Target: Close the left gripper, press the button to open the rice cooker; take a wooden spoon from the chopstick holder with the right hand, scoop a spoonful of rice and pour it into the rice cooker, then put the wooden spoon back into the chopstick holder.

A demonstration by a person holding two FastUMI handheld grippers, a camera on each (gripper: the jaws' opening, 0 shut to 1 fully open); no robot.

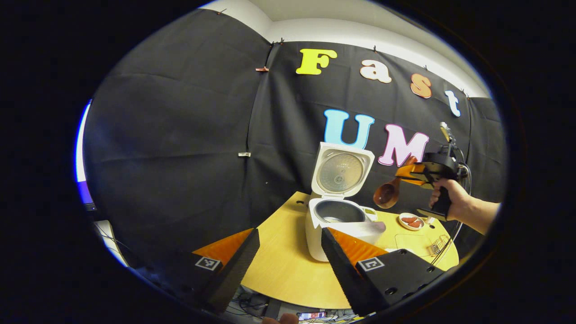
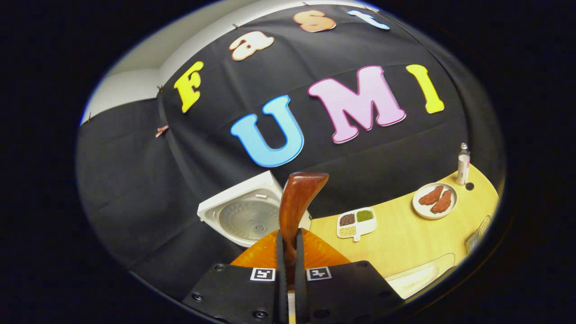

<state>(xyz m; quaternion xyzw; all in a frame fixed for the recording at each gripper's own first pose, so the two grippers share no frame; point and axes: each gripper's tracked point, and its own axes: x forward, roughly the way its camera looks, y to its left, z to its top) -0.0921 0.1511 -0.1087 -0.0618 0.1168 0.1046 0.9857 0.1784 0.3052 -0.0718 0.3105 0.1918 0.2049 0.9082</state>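
The right gripper (image 2: 288,270) squeezes the wooden spoon (image 2: 297,202) tight by its handle. In the left gripper view the spoon's bowl (image 1: 387,193) hangs in the air, up and to the right of the rice cooker (image 1: 335,220), not touching it. The cooker's lid (image 1: 342,171) stands up and the pot is open on top. The left gripper (image 1: 290,258) has its fingers spread wide, holding nothing. A hand (image 1: 450,198) holds the right gripper. The table (image 1: 288,265) edge curves close below. Whether the spoon holds rice is hard to see.

I see a glossy reddish-brown wooden spoon (image 2: 294,202), white rice cooker (image 1: 335,225) w/ grey metal inner lid, pale yellow wood tabletop (image 1: 283,265), white round plate (image 2: 434,200) w/ red-brown pieces, white divided tray (image 2: 356,222) w/ brown, green, beige fillings.
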